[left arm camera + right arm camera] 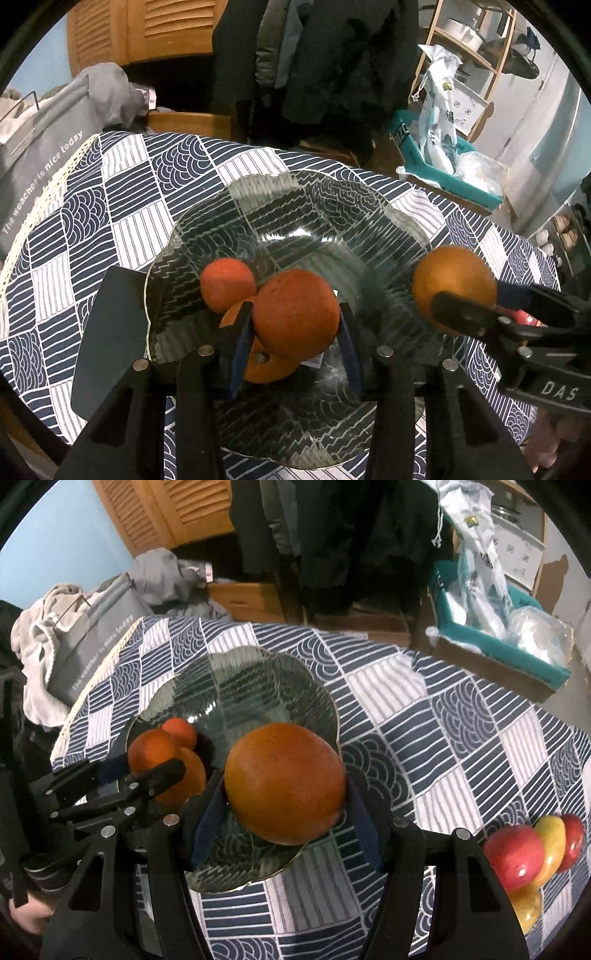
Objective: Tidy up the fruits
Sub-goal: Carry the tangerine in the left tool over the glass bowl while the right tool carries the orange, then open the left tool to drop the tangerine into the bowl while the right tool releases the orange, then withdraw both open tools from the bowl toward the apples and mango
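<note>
A clear ribbed glass bowl (369, 229) (280, 686) sits on a blue-and-white patterned tablecloth. My left gripper (295, 317) is shut on an orange (295, 314) and holds it over the bowl's near side. Two more oranges lie in the bowl: one behind (227, 282) and one under my fingers (258, 363). My right gripper (286, 794) is shut on a larger orange (284, 782) above the bowl's right rim; it also shows in the left wrist view (454, 284). The left gripper and its orange (151, 753) appear at left in the right wrist view.
Red and yellow apples (532, 845) lie on the cloth at the right. A dark flat card (110, 343) lies left of the bowl. Beyond the table are a grey bag (44, 162), a teal box with plastic bags (509, 635), hanging coats and a wooden shelf.
</note>
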### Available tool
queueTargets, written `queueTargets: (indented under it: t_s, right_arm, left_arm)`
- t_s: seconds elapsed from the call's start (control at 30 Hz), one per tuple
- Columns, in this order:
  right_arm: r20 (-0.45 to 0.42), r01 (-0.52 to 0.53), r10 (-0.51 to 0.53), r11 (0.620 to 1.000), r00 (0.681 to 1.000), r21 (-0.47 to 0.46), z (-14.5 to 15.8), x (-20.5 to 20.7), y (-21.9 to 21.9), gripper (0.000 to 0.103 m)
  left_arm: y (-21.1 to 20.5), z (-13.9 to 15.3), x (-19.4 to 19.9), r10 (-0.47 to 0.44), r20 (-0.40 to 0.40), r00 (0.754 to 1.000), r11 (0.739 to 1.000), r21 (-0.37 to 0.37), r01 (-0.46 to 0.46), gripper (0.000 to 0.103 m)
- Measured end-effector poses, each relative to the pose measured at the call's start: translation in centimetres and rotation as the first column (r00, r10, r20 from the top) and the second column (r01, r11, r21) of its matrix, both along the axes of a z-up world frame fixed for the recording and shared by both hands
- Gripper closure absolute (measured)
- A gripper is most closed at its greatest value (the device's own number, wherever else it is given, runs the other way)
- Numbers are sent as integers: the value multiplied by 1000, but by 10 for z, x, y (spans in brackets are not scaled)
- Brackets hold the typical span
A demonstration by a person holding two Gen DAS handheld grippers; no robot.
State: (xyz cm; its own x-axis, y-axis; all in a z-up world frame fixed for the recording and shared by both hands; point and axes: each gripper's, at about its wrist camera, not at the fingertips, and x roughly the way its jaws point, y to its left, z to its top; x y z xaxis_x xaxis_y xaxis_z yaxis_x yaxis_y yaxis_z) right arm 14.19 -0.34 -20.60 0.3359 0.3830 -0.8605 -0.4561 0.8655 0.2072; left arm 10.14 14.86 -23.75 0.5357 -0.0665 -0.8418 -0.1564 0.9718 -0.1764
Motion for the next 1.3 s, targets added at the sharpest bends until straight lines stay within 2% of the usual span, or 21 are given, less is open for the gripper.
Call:
queueTargets:
  t_s: [0.3, 0.47, 0.83, 1.0, 1.3]
  right_arm:
    - [-44, 19, -17, 999, 999, 37, -4, 4, -4, 37]
    - [-58, 22, -20, 999, 998, 42, -5, 6, -4, 35]
    - [-47, 42, -39, 997, 998, 65, 0, 6, -11, 35]
    - [-14, 58, -57, 996, 998, 61, 11, 4, -16, 35]
    - [126, 70, -70, 998, 990, 3, 47, -11, -26, 35]
  left_arm:
    - [-5, -4, -1, -9, -11, 1000, 1000, 18, 9, 52]
    - [-7, -4, -2, -12, -12, 1000, 1000, 20, 13, 35]
    - [-15, 5, -5, -35, -4, 999, 998, 45, 35, 32]
    - [-16, 12, -7, -34, 7, 999, 999, 28, 34, 32]
    - [-30, 42, -15, -58, 59, 997, 998, 27, 56, 32]
